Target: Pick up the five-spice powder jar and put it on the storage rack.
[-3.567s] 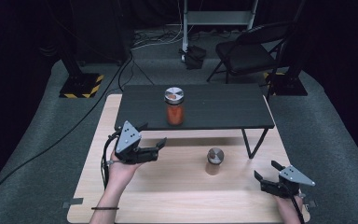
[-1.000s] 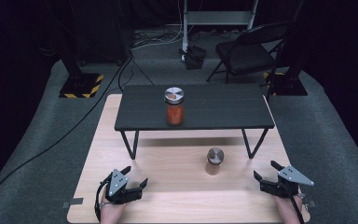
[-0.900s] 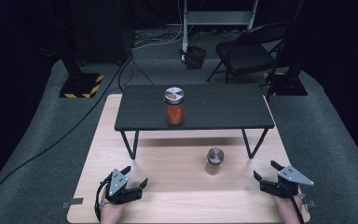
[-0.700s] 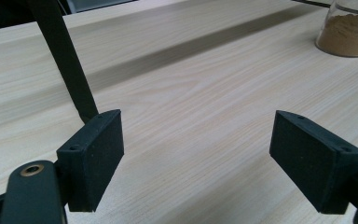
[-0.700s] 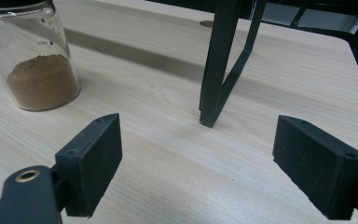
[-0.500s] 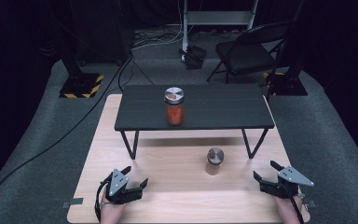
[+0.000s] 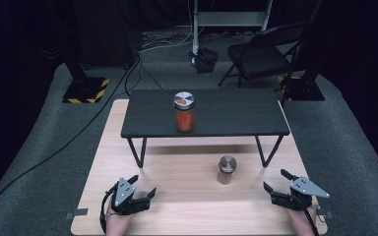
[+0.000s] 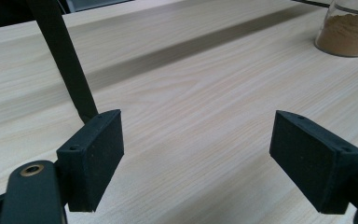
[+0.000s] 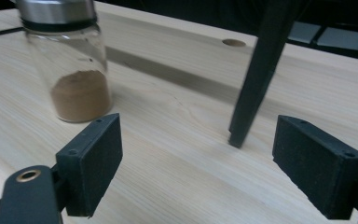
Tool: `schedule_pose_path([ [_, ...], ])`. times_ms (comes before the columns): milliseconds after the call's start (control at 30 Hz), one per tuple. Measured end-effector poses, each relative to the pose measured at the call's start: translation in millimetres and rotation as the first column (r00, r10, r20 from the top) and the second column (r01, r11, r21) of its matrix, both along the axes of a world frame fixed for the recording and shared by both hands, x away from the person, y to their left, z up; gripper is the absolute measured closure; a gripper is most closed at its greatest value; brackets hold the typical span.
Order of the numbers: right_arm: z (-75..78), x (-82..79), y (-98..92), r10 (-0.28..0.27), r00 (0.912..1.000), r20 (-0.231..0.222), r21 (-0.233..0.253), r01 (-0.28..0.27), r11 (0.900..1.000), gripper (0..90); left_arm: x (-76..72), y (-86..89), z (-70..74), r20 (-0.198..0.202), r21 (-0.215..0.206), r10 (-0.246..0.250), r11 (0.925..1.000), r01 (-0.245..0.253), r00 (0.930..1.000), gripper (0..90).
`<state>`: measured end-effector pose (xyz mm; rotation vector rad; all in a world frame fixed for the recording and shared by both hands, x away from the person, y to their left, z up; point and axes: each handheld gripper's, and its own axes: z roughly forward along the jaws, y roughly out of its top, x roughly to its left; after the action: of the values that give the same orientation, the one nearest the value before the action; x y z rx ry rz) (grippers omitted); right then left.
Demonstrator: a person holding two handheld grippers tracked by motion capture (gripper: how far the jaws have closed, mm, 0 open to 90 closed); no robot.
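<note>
Small jar of brown powder (image 7: 227,169) stands upright on light wooden table (image 7: 177,196), just in front of black low table (image 7: 206,114). Right gripper (image 7: 276,186) nearer, jar ahead-left of it; jaws wide apart, empty. Left gripper (image 7: 142,187) also wide apart, empty, farther away.

Both hands rest low at the near edge, the left hand-held gripper (image 7: 139,191) and right hand-held gripper (image 7: 274,182) each with jaws spread wide, gripping nothing.

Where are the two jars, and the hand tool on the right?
Red-filled jar (image 7: 184,118): high view, glass body.
Brown-powder jar (image 9: 73,79): right gripper view, glass side.
Right gripper (image 7: 276,182): high view, between its open jaws.
</note>
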<state>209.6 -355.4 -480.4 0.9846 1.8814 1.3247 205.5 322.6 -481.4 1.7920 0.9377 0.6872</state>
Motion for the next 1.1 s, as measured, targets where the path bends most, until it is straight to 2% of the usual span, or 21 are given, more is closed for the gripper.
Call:
schedule_pose_path([
  [133,1.0,-0.2,3.1,0.031,0.9995,0.009,0.001,-0.031,1.000,15.1,-0.1,0.2,0.1,0.000,0.001,0.001,1.0000,-0.001,1.0000,17.6],
  [200,1.1,1.4,4.1,0.052,0.9987,0.002,0.016,-0.052,0.999,15.1,0.0,0.3,0.2,-0.001,0.001,0.000,1.0000,0.000,1.0000,17.7],
  [500,2.1,6.3,16.1,0.132,0.9912,-0.003,0.032,-0.132,0.991,15.0,0.1,0.4,0.2,-0.002,0.000,0.000,1.0000,0.000,1.0000,17.7],
  [1100,3.5,20.0,45.8,0.247,0.9686,-0.029,0.008,-0.247,0.969,15.0,-0.1,0.3,0.3,-0.003,0.000,0.000,1.0000,0.000,1.0000,17.7],
])
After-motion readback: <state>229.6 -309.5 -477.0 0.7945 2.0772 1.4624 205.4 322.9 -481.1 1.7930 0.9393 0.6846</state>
